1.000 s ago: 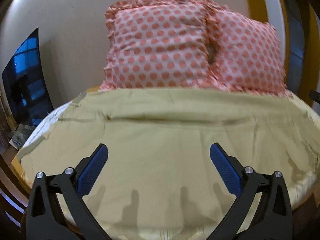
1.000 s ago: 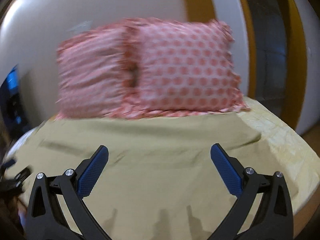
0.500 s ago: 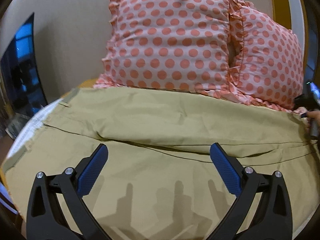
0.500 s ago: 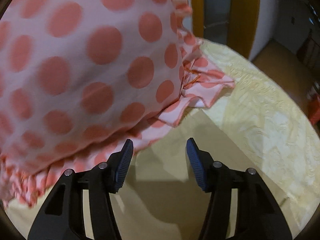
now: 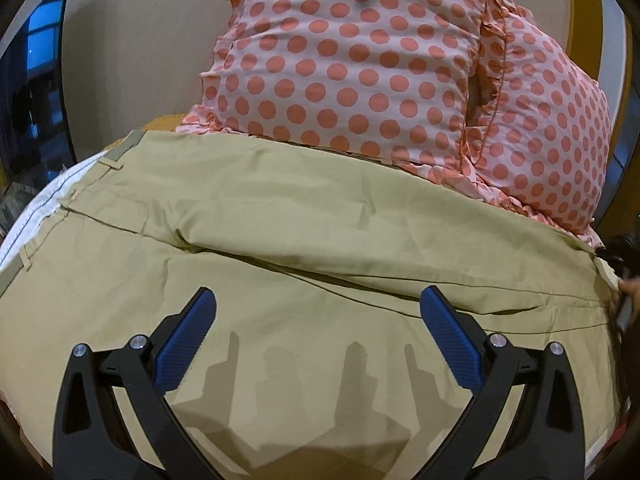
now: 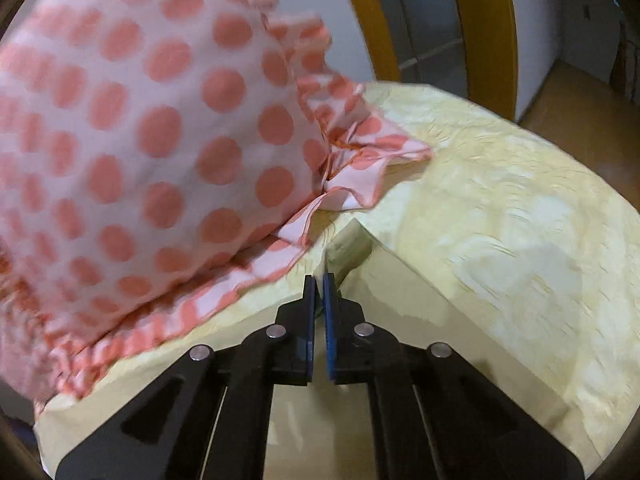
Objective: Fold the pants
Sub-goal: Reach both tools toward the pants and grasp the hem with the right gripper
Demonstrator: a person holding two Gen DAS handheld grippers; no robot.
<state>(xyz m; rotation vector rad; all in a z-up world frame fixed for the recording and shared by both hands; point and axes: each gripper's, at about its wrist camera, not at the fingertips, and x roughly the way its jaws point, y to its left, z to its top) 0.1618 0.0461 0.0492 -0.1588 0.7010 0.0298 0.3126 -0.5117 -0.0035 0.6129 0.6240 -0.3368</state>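
Khaki pants (image 5: 320, 240) lie spread flat across the bed, waistband at the left, legs running right. My left gripper (image 5: 318, 340) is open and empty, hovering over the near leg. My right gripper (image 6: 319, 284) is shut on the far corner of the pants' hem (image 6: 348, 246), next to the pillow's frill. It shows dimly at the right edge of the left wrist view (image 5: 620, 256).
Two pink pillows with coral dots (image 5: 352, 64) (image 6: 140, 140) lean against the wall behind the pants. A pale yellow bedspread (image 6: 500, 220) covers the bed. A dark screen (image 5: 32, 92) stands at the left. A yellow door frame (image 6: 484, 28) is beyond the bed.
My right gripper moved to the far hem corner by the pillow and closed on it. My left gripper moved closer over the pants and stayed open.
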